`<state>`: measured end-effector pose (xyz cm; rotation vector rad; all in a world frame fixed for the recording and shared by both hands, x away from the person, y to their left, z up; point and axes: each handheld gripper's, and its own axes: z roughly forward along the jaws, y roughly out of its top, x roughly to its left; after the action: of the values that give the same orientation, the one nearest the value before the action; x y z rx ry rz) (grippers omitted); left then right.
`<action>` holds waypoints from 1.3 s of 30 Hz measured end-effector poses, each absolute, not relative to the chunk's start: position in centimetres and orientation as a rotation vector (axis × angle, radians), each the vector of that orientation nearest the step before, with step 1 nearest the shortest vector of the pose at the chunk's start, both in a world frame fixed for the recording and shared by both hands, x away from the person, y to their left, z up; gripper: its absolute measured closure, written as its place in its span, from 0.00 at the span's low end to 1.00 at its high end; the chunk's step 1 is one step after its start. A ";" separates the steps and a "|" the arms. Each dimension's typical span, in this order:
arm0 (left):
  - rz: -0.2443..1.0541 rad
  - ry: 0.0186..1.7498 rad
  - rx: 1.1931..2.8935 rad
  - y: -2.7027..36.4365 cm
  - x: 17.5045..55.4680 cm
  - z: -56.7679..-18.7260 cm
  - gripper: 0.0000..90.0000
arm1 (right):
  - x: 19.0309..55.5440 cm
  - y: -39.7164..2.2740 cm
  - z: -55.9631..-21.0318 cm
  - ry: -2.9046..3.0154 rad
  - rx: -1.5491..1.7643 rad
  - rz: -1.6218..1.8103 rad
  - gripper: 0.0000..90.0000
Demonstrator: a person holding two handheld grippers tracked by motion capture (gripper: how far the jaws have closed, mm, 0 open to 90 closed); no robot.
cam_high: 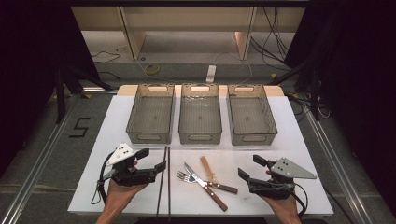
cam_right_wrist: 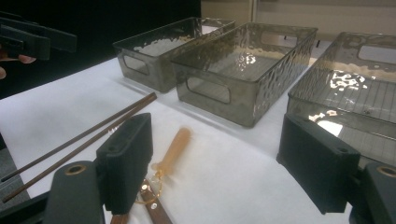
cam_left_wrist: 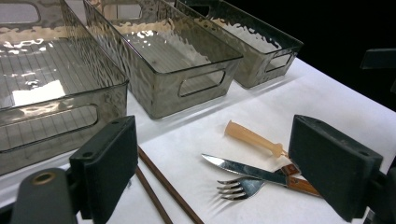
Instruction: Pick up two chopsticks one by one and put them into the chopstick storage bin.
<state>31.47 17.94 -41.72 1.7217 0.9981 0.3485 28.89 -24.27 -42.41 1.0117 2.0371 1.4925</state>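
The chopsticks [cam_high: 165, 182] are laid lengthwise on the table [cam_high: 289, 140], running toward the bins [cam_high: 200, 119], just beside the left gripper [cam_high: 154, 159], whose jaws, like the right gripper's [cam_high: 250, 167], are spread wide and empty.

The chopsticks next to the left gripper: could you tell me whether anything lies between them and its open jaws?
Nothing visible does. The chopsticks lie on bare white table just beside the open left gripper; the fork and knife lie on their far side.
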 end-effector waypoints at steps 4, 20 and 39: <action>0.340 1.018 1.740 17.8 31.6 -41.8 0.17 | 28.9 -24.4 -42.4 2.031 1.019 1.496 0.30; 0.335 1.202 1.994 16.5 32.8 -41.4 0.21 | 29.1 -24.6 -42.3 2.039 1.046 1.474 0.30; 0.178 1.320 2.398 13.5 35.4 -43.3 0.40 | 29.3 -24.7 -42.4 2.055 1.061 1.473 0.31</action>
<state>35.42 13.50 -43.32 2.3982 1.3196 0.1775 29.30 -24.66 -42.40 1.0611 2.0552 1.4731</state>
